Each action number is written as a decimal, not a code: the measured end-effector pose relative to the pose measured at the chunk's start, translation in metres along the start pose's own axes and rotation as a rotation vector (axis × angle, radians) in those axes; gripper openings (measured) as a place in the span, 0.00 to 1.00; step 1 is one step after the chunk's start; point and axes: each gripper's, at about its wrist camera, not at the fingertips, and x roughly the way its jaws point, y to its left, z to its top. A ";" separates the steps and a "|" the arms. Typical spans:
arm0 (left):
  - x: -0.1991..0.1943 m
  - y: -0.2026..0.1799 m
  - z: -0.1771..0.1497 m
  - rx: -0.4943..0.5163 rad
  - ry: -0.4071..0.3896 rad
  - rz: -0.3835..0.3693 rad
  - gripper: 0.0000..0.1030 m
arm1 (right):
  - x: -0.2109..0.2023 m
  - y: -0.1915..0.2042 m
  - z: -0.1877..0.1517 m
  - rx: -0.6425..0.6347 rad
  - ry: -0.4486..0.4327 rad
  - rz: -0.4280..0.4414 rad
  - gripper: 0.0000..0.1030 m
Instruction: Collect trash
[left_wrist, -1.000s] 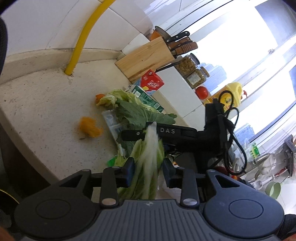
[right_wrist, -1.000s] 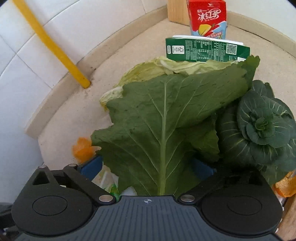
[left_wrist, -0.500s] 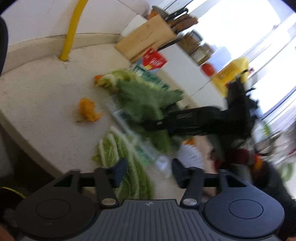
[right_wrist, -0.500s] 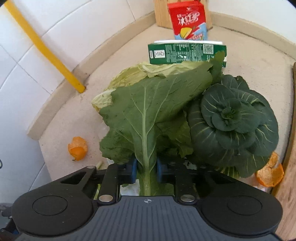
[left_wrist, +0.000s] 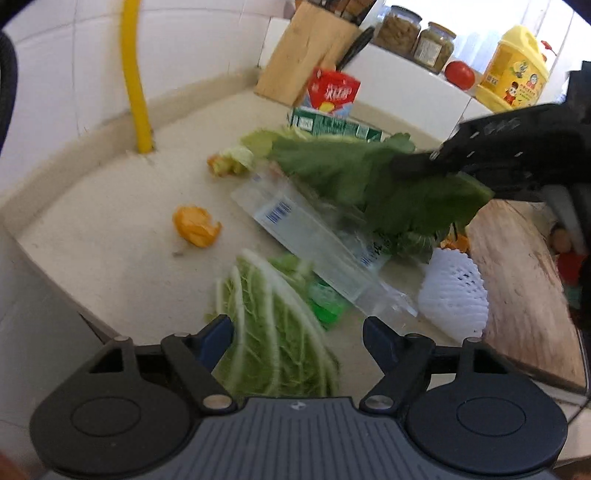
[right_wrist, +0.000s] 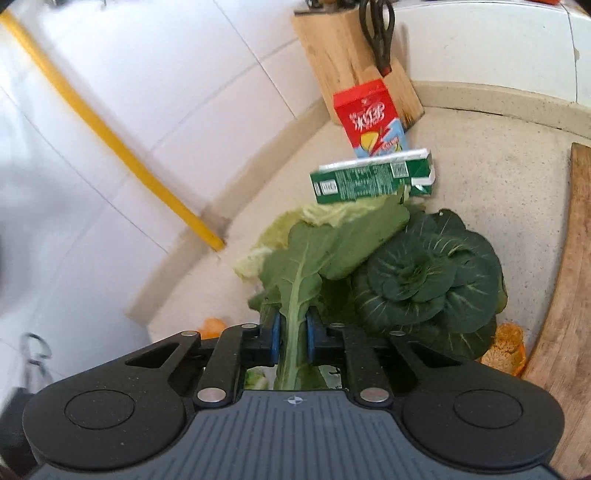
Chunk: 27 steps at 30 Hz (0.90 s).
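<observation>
the right gripper pinches the green leaf by its stalk, blade running away toward the green carton. the left gripper is spread over the cabbage leaf, nearest it.

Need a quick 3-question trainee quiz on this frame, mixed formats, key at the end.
1. True or false: the right hand-held gripper is shut on the stem of the dark green leaf.
2. Multiple choice: the left hand-held gripper is A) shut on the napa cabbage leaf, B) open above it, C) shut on the clear plastic bottle.
3. Fill in: the red drink carton stands directly in front of the wooden ____.

Key: 1 true; 2 B; 3 knife block.
</observation>
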 end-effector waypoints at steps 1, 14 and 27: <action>0.005 -0.002 -0.001 -0.004 0.008 0.018 0.63 | -0.001 -0.005 0.001 0.010 0.002 0.014 0.18; -0.009 0.021 -0.002 -0.345 -0.080 -0.105 0.16 | 0.027 -0.054 -0.012 0.160 0.174 0.199 0.18; -0.013 -0.006 -0.004 -0.258 -0.084 0.012 0.20 | 0.015 -0.070 -0.007 0.209 0.153 0.314 0.18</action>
